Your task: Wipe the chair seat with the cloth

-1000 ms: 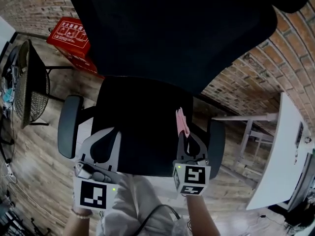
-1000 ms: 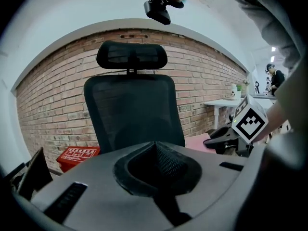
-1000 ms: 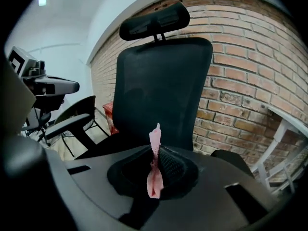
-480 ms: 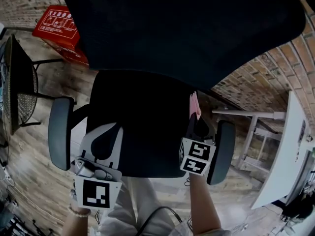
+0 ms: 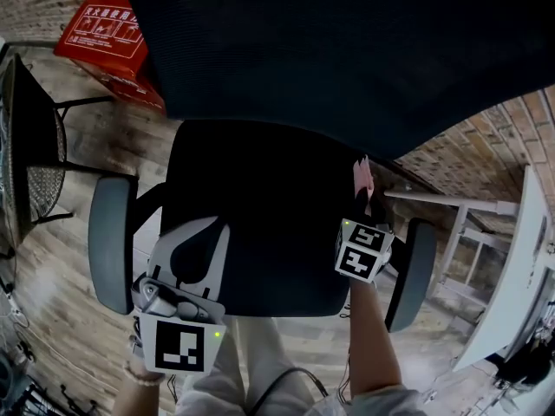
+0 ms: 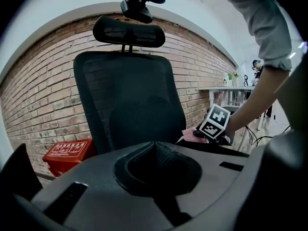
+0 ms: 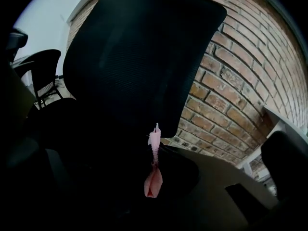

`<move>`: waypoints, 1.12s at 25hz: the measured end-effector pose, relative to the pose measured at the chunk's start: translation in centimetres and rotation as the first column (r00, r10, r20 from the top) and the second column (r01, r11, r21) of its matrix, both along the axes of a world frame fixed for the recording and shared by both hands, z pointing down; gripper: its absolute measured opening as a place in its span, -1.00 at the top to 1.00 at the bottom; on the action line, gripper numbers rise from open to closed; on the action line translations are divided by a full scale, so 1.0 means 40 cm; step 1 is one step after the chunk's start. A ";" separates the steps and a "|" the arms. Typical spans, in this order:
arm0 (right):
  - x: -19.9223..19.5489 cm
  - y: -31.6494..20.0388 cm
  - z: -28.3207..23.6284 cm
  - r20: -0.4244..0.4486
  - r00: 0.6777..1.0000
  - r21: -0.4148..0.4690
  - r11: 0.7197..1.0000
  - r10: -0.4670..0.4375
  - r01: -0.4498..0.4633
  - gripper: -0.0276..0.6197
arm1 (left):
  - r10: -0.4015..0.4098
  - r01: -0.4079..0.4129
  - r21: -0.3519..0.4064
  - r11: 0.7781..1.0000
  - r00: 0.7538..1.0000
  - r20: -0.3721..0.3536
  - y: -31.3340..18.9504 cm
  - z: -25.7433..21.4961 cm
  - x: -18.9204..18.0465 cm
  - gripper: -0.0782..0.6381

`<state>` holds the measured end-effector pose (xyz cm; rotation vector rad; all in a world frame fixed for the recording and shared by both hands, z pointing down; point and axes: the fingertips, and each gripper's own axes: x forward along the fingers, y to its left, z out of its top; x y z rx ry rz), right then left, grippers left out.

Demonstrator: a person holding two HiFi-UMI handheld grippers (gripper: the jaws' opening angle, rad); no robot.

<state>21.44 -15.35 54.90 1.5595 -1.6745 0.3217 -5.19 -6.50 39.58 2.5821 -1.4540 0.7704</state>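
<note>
Right tongs (image 5: pixel 364 197) slid rightward; cloth (image 5: pixel 361 174) (pinched) points toward backrest (image 5: pixel 329 50).

The setting is presenting as an office-type workspace. A black mesh-backed office chair (image 5: pixel 251 224) with padded armrests (image 5: pixel 110 241) and a headrest (image 6: pixel 129 32) is standing in front of an exposed brick wall (image 6: pixel 43 100). Wood-plank flooring (image 5: pixel 61 258) is running beneath it. A white desk (image 5: pixel 525 258) on a metal frame is standing to the right. A second dark chair (image 5: pixel 35 159) and a red printed box (image 5: pixel 102 35) are sitting to the left, near the wall.
</note>
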 end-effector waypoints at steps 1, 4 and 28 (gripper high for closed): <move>-0.001 -0.004 0.016 0.005 1.000 -0.015 1.000 0.001 -0.001 0.74 | 0.001 -0.001 -0.002 1.000 1.000 0.001 -0.001 0.005 -0.004 0.73; -0.023 -0.012 0.068 0.049 0.999 -0.078 0.997 -0.008 0.012 0.74 | -0.006 0.006 -0.008 1.000 1.000 0.001 -0.004 0.023 -0.018 0.73; -0.397 -0.082 0.186 0.316 0.900 -0.152 0.920 -0.300 0.360 0.74 | -0.092 0.090 -0.050 0.995 0.995 -0.040 0.039 0.105 -0.077 0.73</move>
